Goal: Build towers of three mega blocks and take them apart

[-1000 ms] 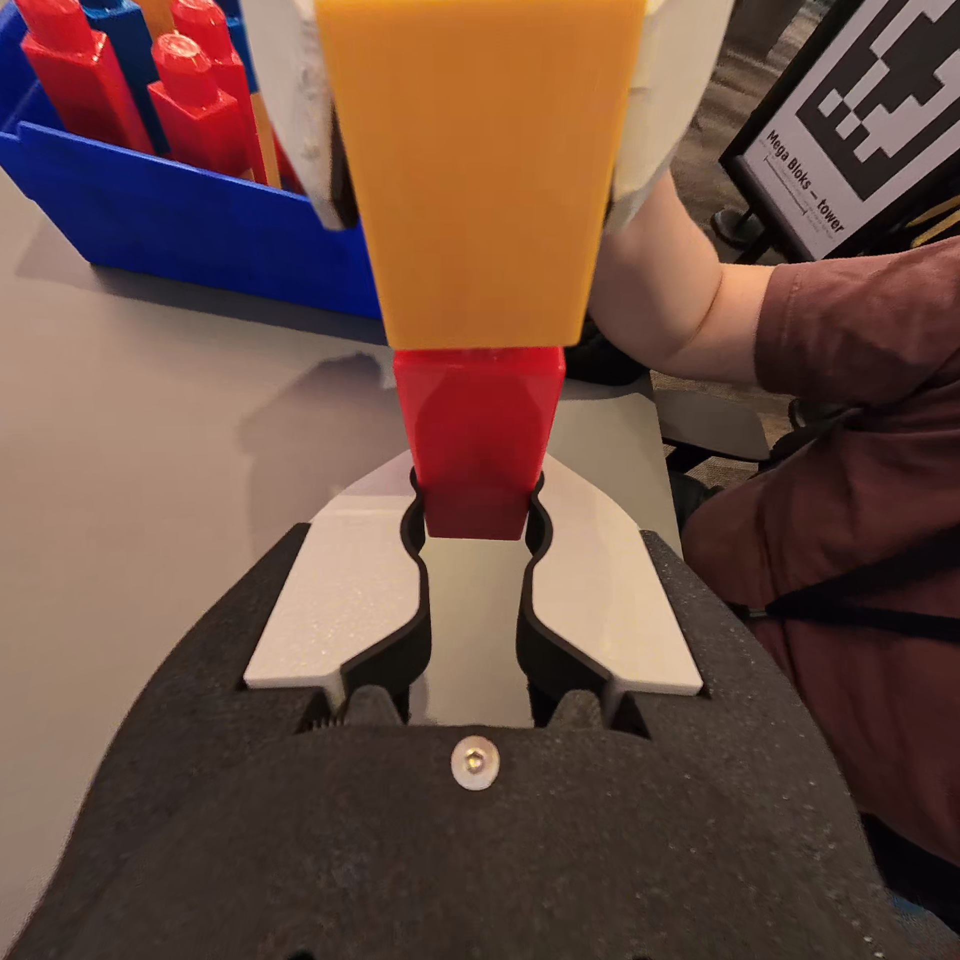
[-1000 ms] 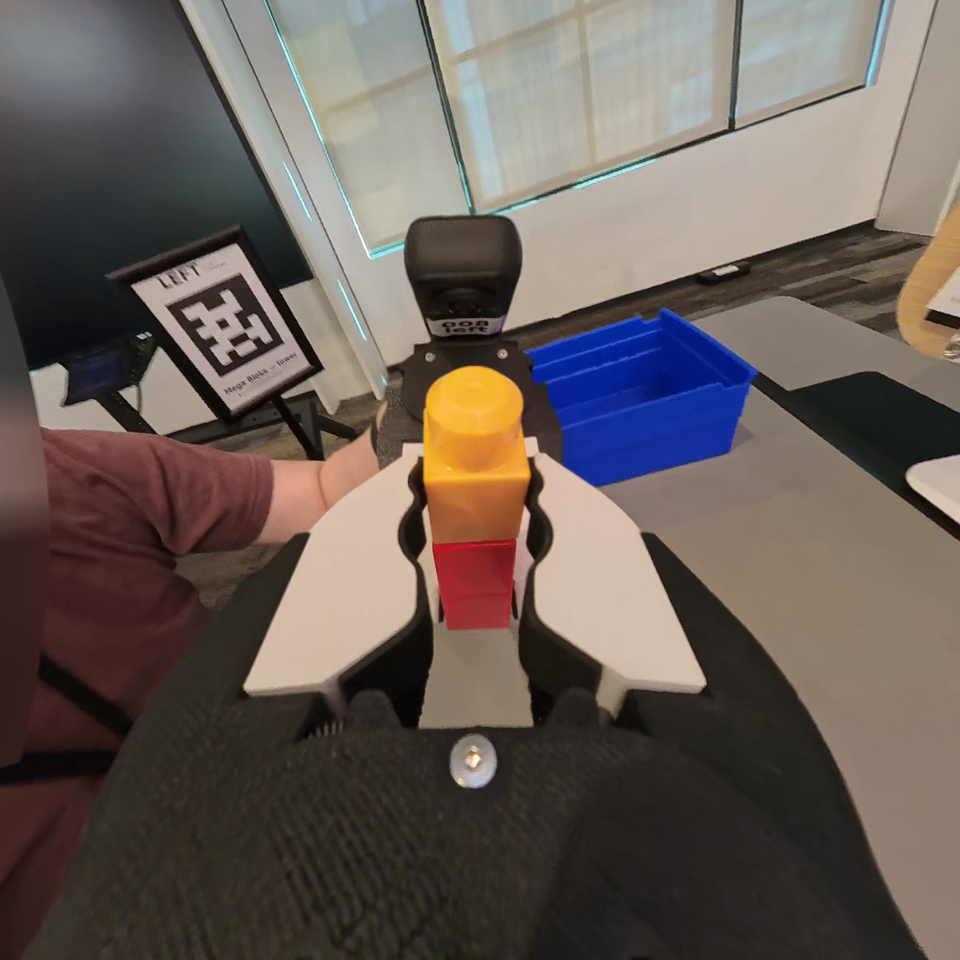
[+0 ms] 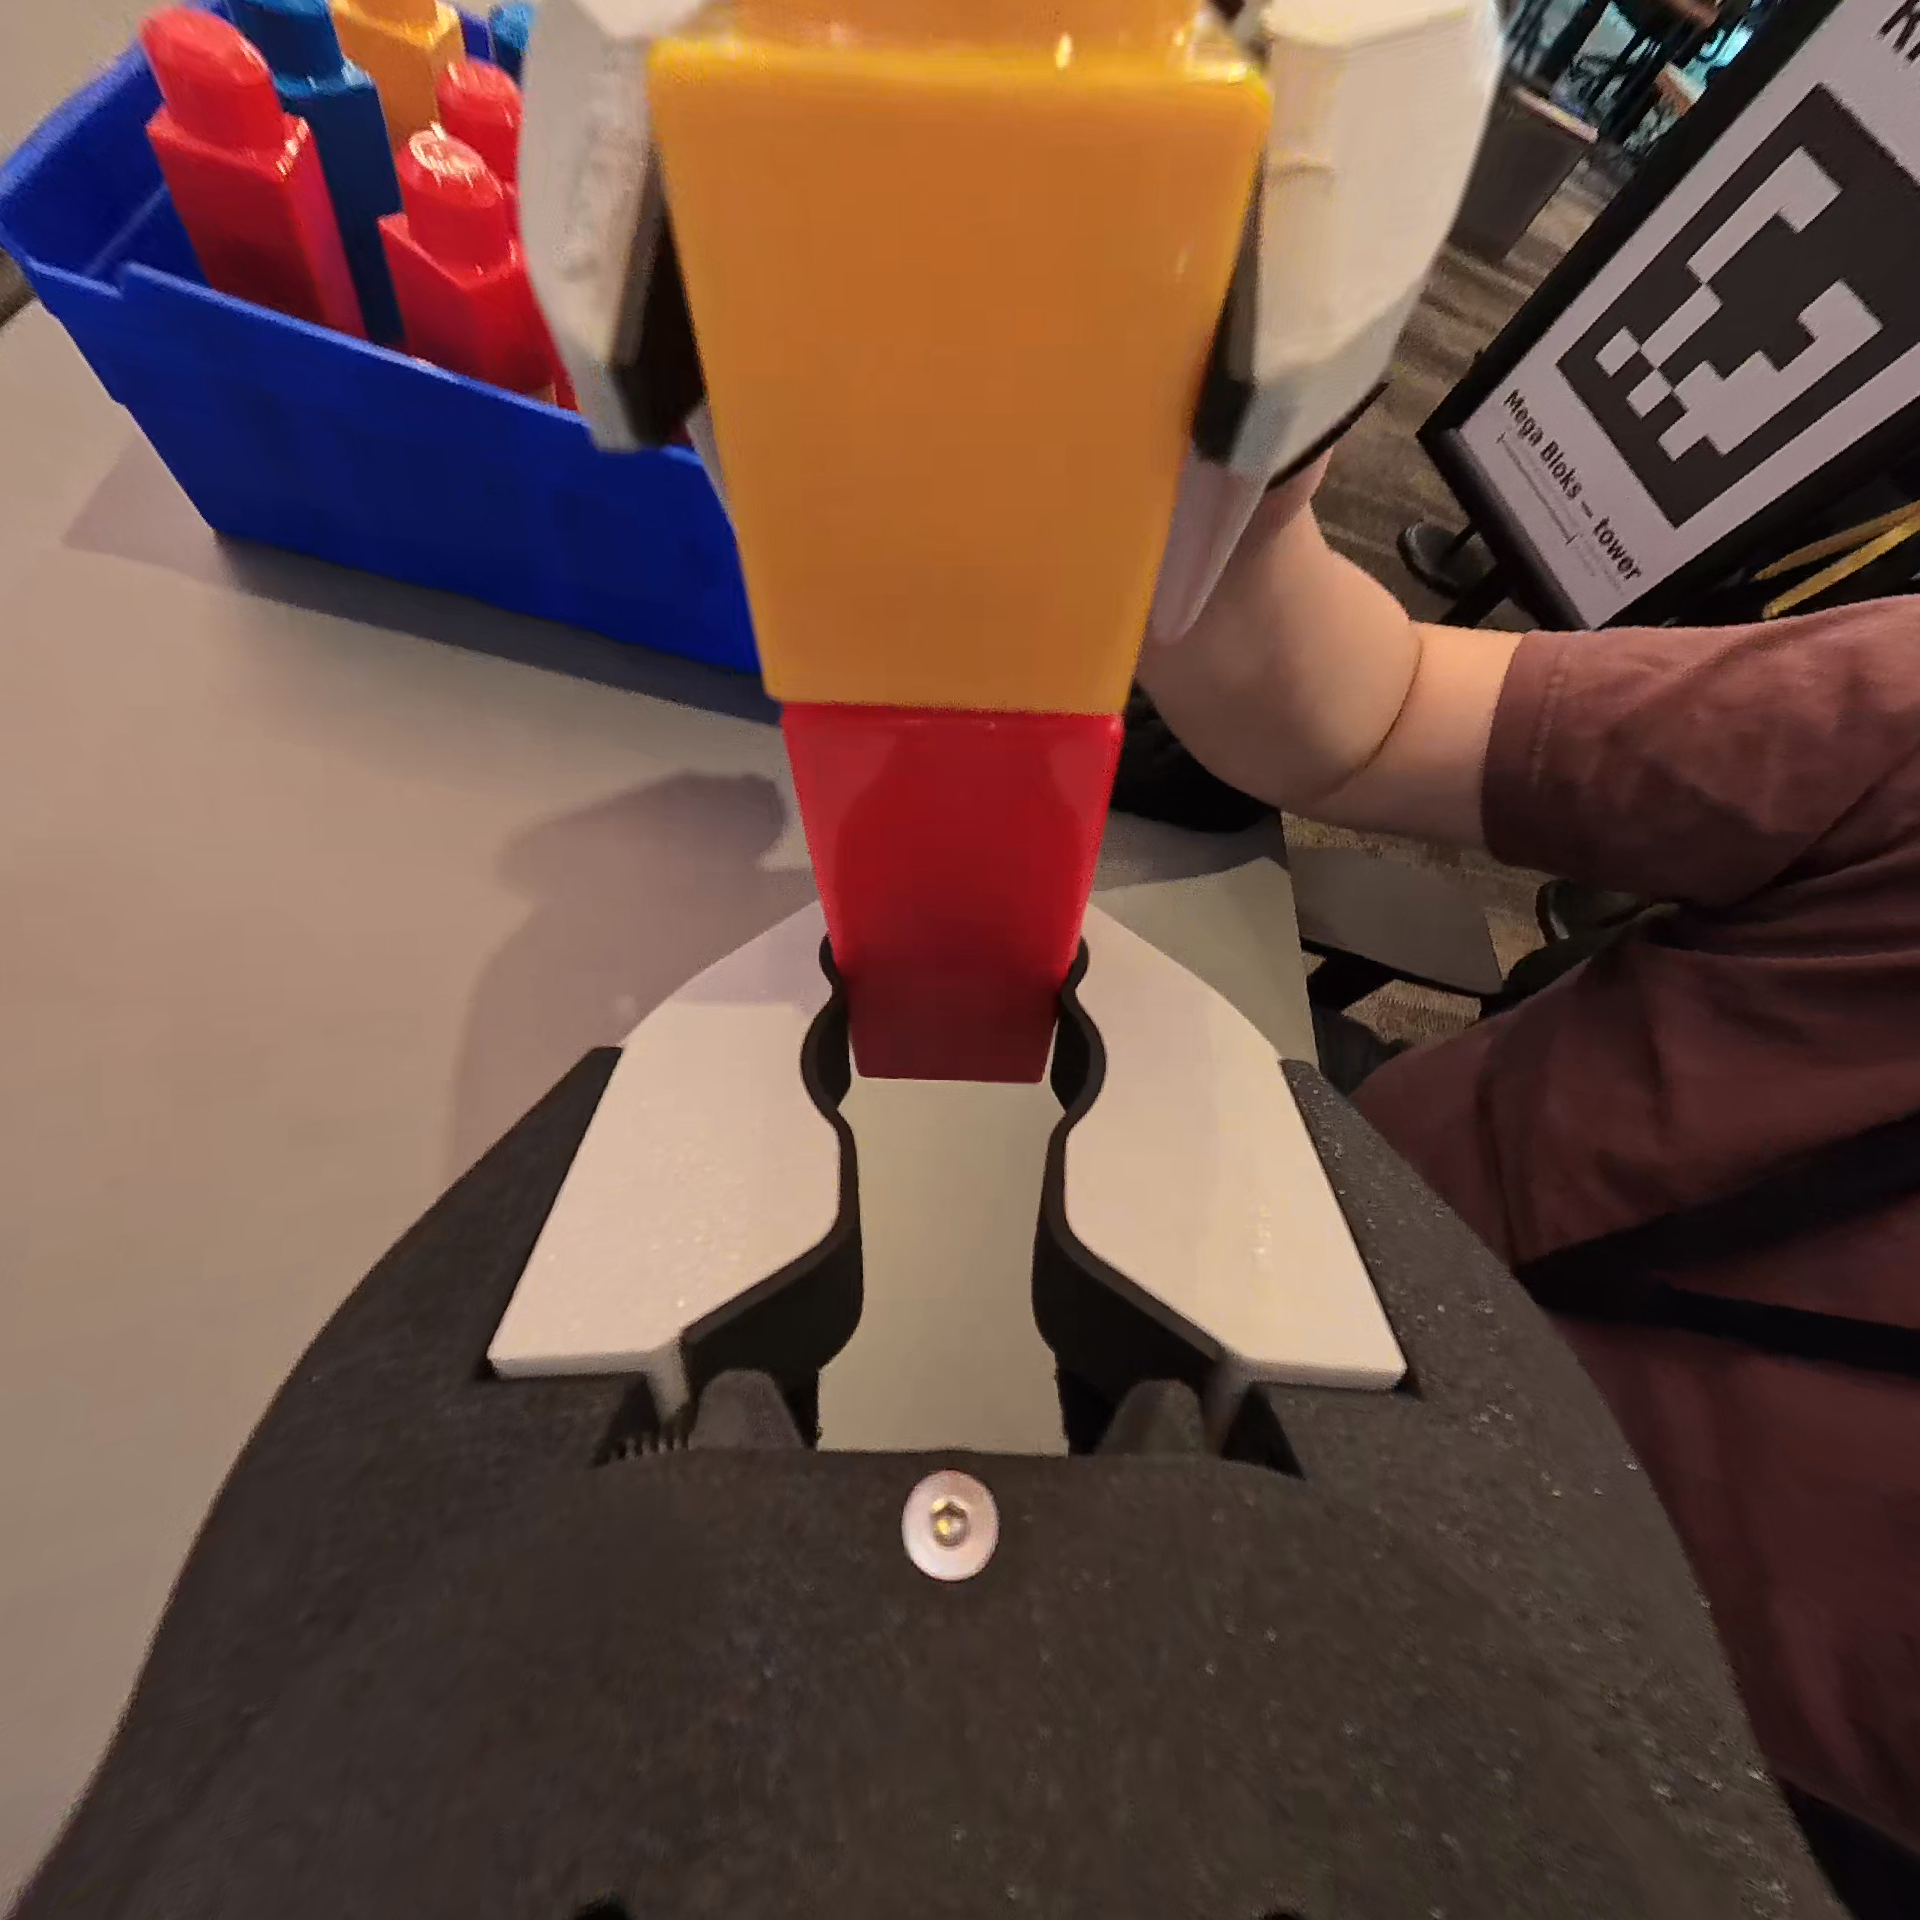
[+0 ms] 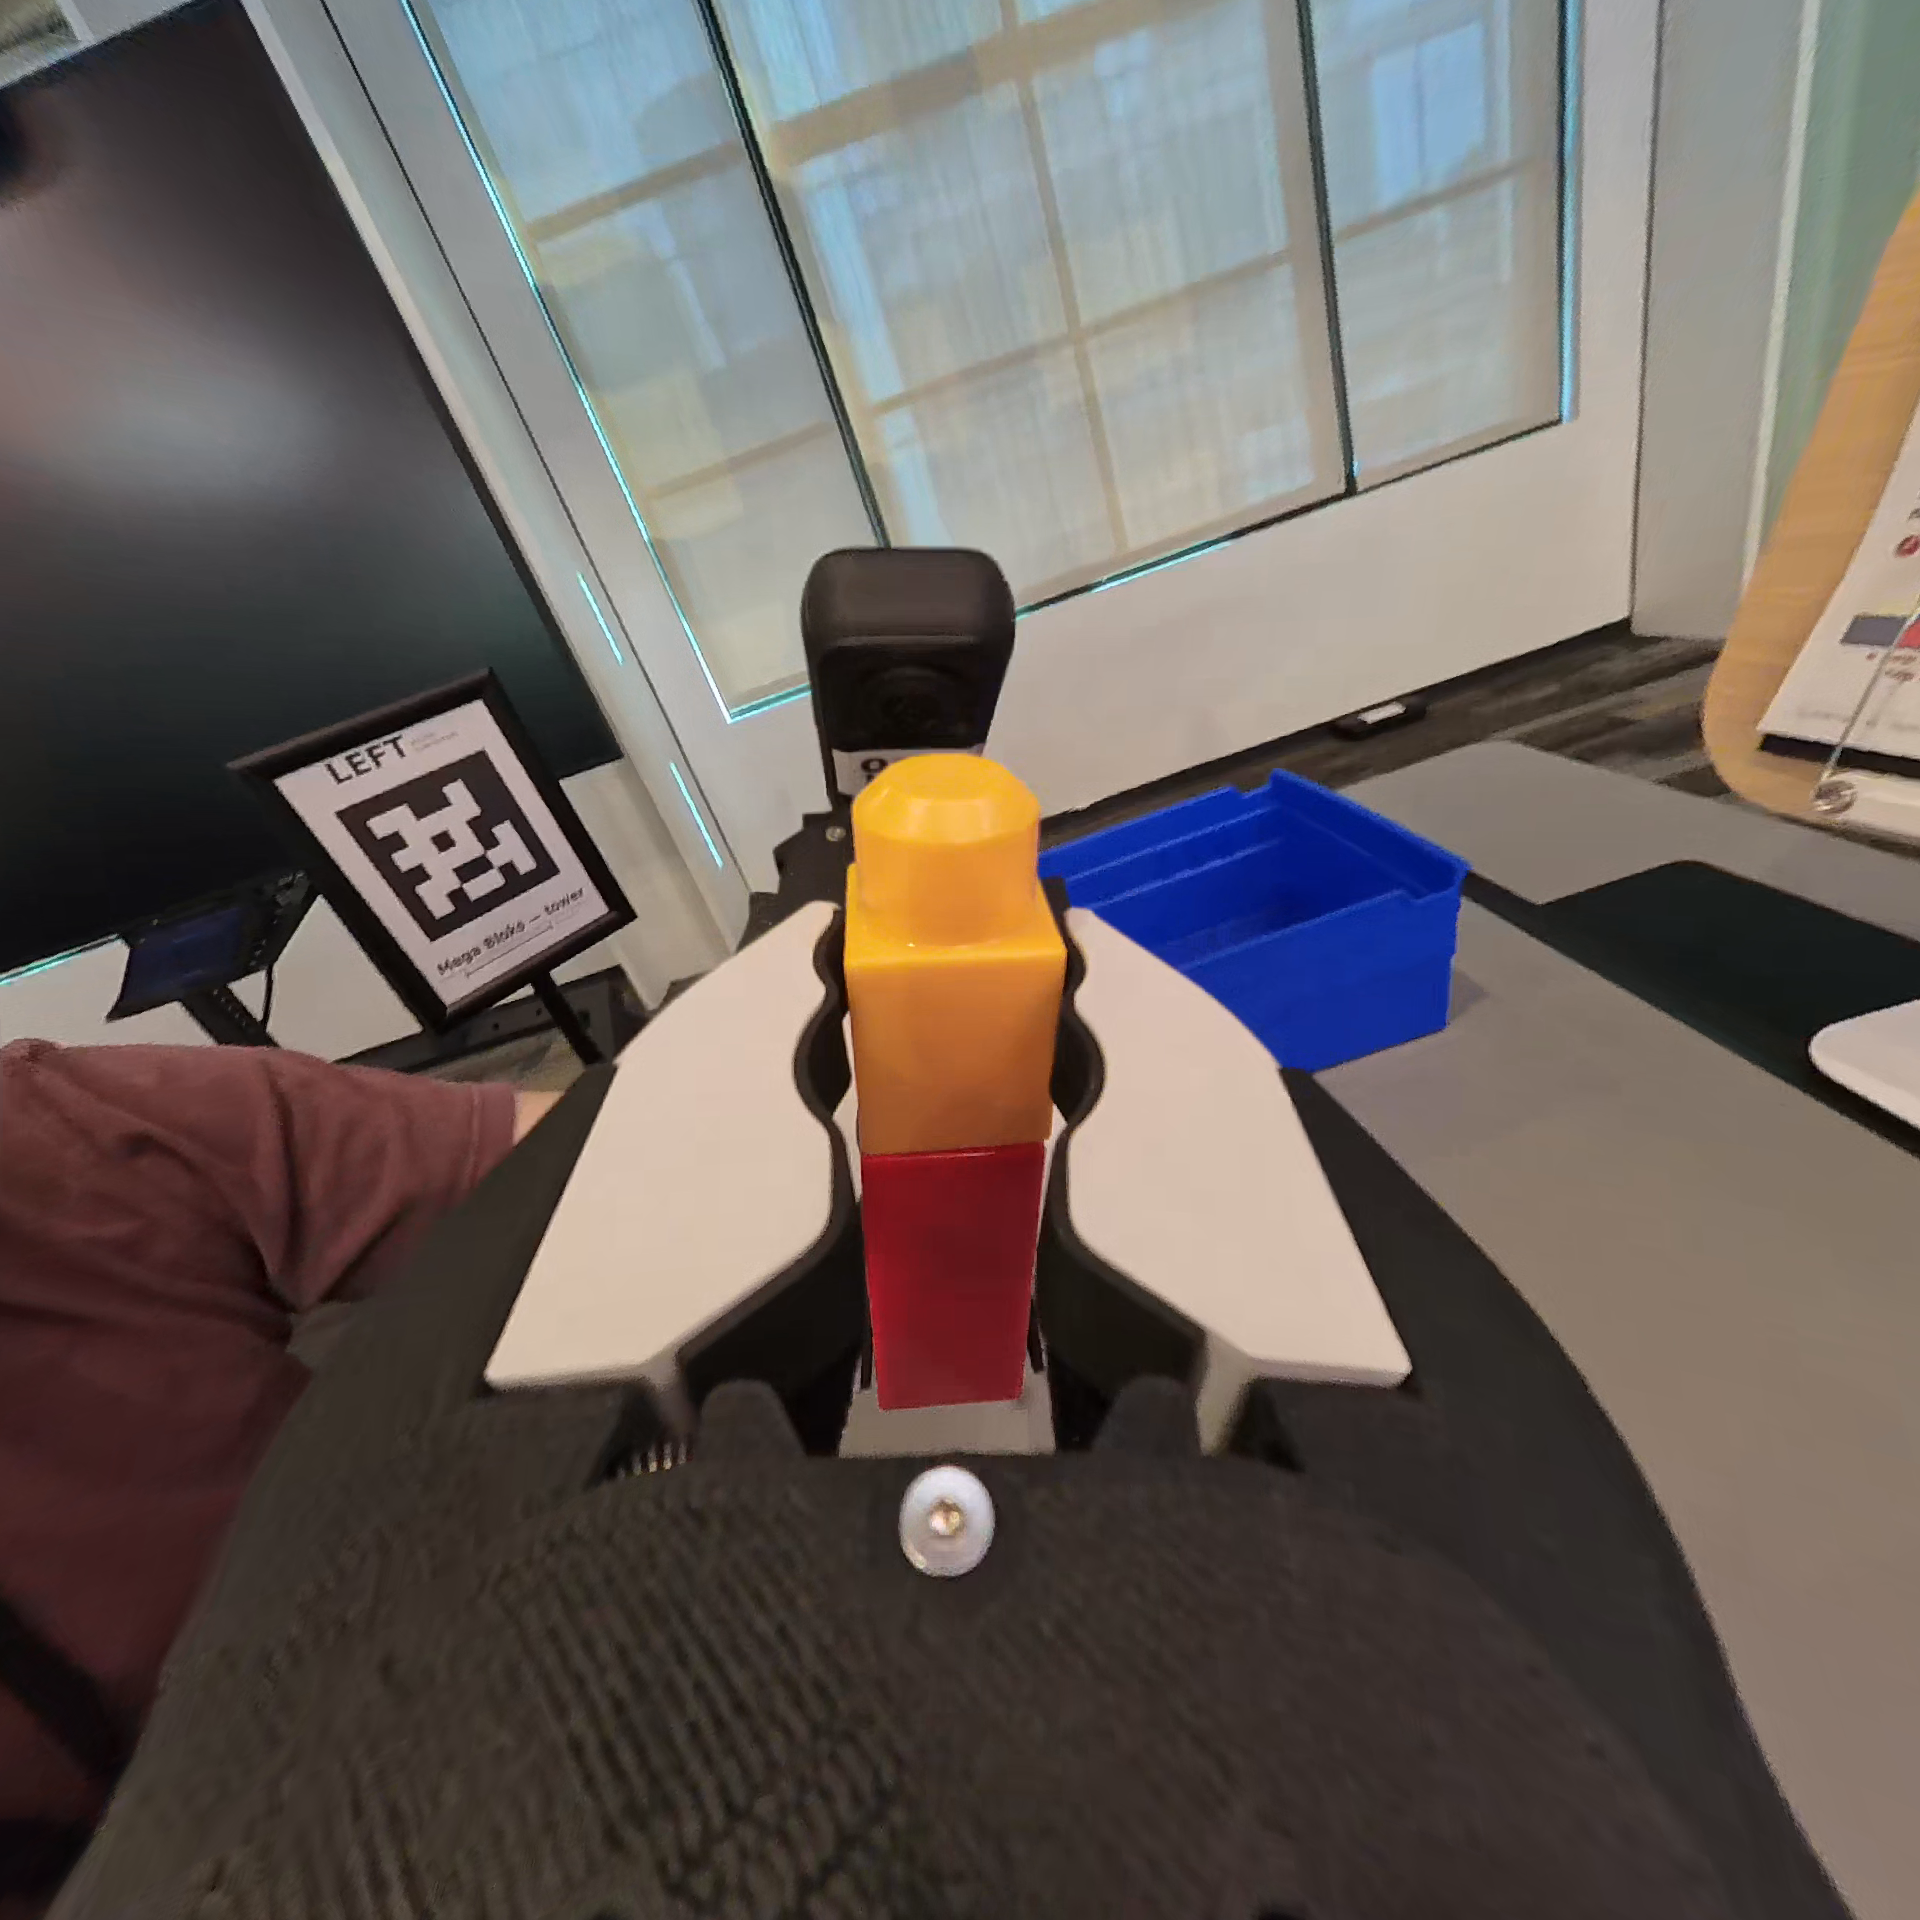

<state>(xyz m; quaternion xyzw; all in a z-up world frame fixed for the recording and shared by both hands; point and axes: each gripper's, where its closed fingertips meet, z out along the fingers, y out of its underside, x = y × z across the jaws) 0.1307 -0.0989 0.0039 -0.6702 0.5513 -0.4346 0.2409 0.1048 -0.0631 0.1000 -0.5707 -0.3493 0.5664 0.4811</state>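
Note:
A two-block stack is held between both grippers above the grey table [image 3: 260,883]. The red block [image 3: 951,883] is the lower one and the orange block [image 3: 956,364] sits on it. My left gripper [image 3: 951,971] is shut on the base of the red block. In the right wrist view my right gripper [image 4: 951,935] is shut on the orange block [image 4: 951,1029], with the red block [image 4: 951,1278] back between its fingers. The right gripper's white fingers [image 3: 592,260] flank the orange block in the left wrist view. The left gripper's black camera body [image 4: 904,655] shows behind the stack.
A blue bin [image 3: 416,488] with several red, blue and orange blocks stands at the far left of the table. A blue bin with no blocks in it [image 4: 1299,935] stands to the right. Framed marker signs [image 4: 447,852] stand off the table. A person's arm [image 3: 1309,665] is at the right. There is about 10 cm between the tips of the two grippers.
The stack now sits deeper between the right gripper's fingers than a second ago. Both grippers still hold their blocks, and the left grip on the red block looks unchanged.

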